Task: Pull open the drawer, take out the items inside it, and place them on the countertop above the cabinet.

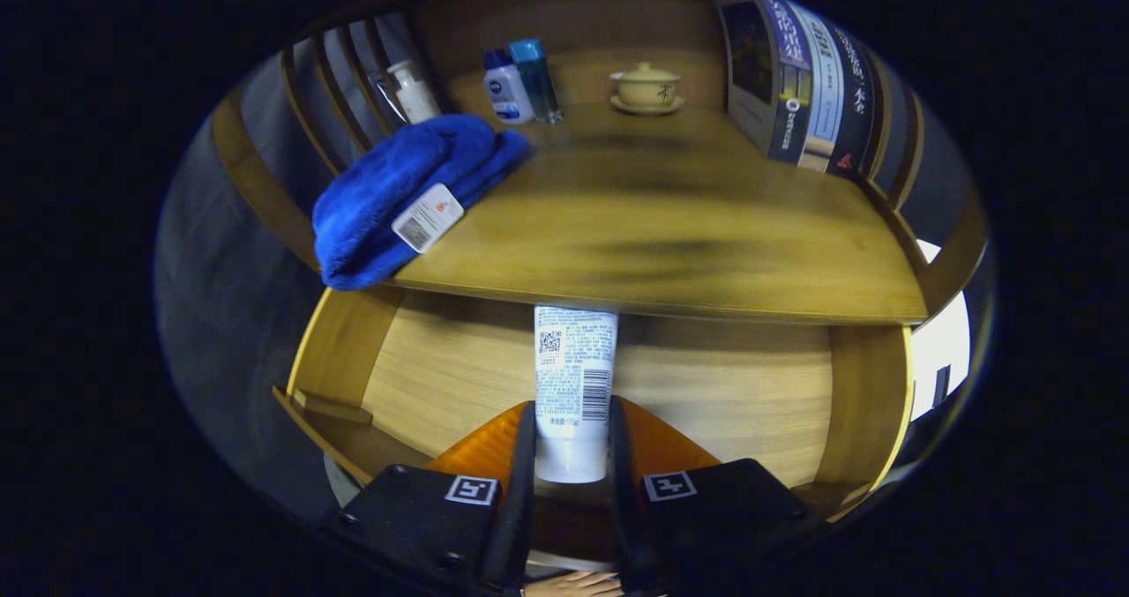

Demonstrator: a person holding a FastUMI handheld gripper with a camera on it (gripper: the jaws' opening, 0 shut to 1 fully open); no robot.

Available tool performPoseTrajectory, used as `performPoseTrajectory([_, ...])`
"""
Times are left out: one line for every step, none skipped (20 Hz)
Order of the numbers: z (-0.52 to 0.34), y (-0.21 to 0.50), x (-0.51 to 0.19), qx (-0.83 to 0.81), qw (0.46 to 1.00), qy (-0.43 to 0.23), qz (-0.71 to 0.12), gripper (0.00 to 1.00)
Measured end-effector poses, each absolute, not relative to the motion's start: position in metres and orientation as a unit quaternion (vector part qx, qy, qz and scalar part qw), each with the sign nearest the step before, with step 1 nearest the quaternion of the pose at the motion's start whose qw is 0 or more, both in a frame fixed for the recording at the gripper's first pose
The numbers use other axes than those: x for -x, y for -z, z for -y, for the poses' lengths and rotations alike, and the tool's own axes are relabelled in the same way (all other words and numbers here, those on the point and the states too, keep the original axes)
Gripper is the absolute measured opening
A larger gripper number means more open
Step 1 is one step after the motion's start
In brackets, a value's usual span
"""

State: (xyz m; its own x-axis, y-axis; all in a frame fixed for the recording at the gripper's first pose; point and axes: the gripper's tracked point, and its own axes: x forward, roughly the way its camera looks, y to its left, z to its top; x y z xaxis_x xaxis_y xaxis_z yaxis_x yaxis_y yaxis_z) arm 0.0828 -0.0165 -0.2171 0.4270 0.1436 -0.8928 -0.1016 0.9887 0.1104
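A white tube [573,390] with printed text and a barcode lies lengthwise in the open wooden drawer [441,376]. Its near end sits between my two fingers. My gripper [571,443] is shut on the tube, with both fingers pressing its sides. The tube's far end reaches under the front edge of the countertop [670,235]. A folded blue towel [397,196] with a white tag lies on the countertop's left corner, hanging over its edge.
At the back of the countertop stand a white and blue bottle [506,90], a teal bottle [536,78], a pump bottle [413,90] and a lidded cream cup on a saucer [646,87]. Upright books [798,81] stand at the right. A hand [573,585] shows below the fingers.
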Motion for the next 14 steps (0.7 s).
performPoseTrajectory([0.017, 0.214, -0.076, -0.018, 0.846, -0.076, -0.527, 0.46])
performPoseTrajectory([0.016, 0.209, -0.072, -0.019, 0.846, -0.079, -0.527, 0.46])
performPoseTrajectory([0.016, 0.205, -0.067, -0.02, 0.847, -0.081, -0.526, 0.46])
performPoseTrajectory([0.017, 0.203, -0.063, -0.019, 0.848, -0.083, -0.523, 0.46])
performPoseTrajectory([0.018, 0.2, -0.059, -0.015, 0.85, -0.084, -0.519, 0.46])
performPoseTrajectory([0.02, 0.198, -0.055, -0.012, 0.853, -0.085, -0.515, 0.46])
performPoseTrajectory([0.02, 0.195, -0.05, -0.012, 0.854, -0.086, -0.513, 0.46])
performPoseTrajectory([0.02, 0.192, -0.045, -0.014, 0.855, -0.088, -0.51, 0.46])
performPoseTrajectory([0.022, 0.189, -0.042, -0.016, 0.857, -0.089, -0.508, 0.46])
performPoseTrajectory([0.023, 0.186, -0.04, -0.017, 0.859, -0.089, -0.505, 0.46])
performPoseTrajectory([0.024, 0.181, -0.039, -0.019, 0.863, -0.088, -0.498, 0.46])
performPoseTrajectory([0.026, 0.176, -0.04, -0.019, 0.867, -0.086, -0.49, 0.46])
performPoseTrajectory([0.028, 0.17, -0.042, -0.021, 0.874, -0.082, -0.479, 0.46])
performPoseTrajectory([0.029, 0.163, -0.044, -0.022, 0.88, -0.08, -0.468, 0.46])
